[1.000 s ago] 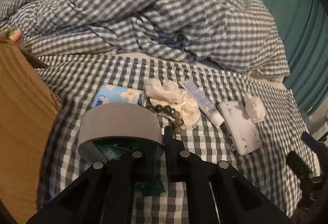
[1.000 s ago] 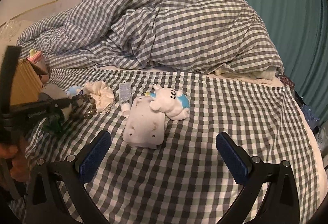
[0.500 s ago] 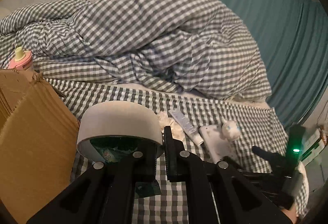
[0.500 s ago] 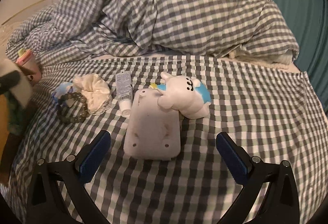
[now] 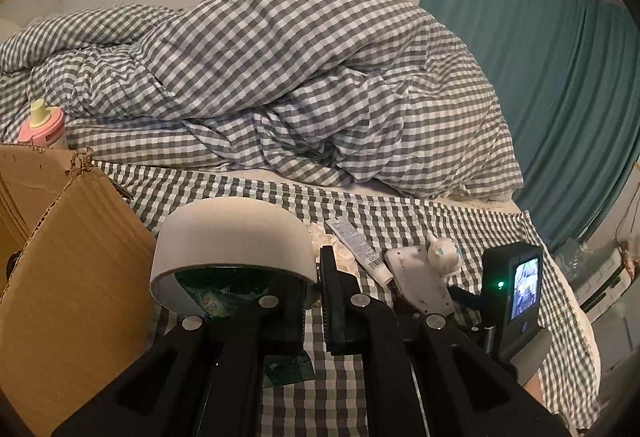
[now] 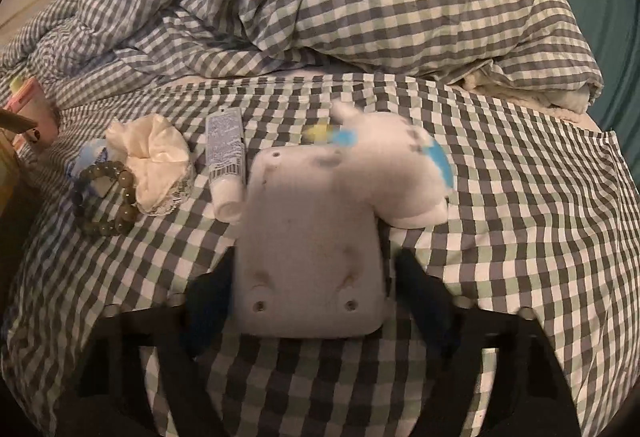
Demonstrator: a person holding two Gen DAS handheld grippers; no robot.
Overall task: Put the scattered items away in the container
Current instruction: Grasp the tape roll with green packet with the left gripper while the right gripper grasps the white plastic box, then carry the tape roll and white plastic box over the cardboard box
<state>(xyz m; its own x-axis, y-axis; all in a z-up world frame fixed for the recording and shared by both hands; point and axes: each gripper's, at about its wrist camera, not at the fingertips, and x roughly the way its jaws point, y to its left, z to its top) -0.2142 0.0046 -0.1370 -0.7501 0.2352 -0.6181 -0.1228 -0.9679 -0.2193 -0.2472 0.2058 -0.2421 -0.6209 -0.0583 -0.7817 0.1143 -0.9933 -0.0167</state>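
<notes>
white flat case [image 6: 312, 237], lengthwise between right gripper [image 6: 312, 301] fingers

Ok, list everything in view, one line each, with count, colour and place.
Tape roll: 1, white, held in the left gripper beside the box.
Cardboard box: 1, brown, left on the bed.
Bottle: 1, pink with pale cap, behind the box.
White plate: 1, flat plastic, mid-bed between the right gripper's fingers.
Plush toy: 1, white and blue, on the plate's far right corner.
Tube: 1, white, left of the plate.
Scrunchie: 1, cream, left of the tube.
Bead bracelet: 1, grey-green, beside the scrunchie.
Duvet: 1, grey gingham, heaped behind.
Curtain: teal, right.
Left gripper: black, shut on the roll.
Right gripper: open, blue pads.
</notes>
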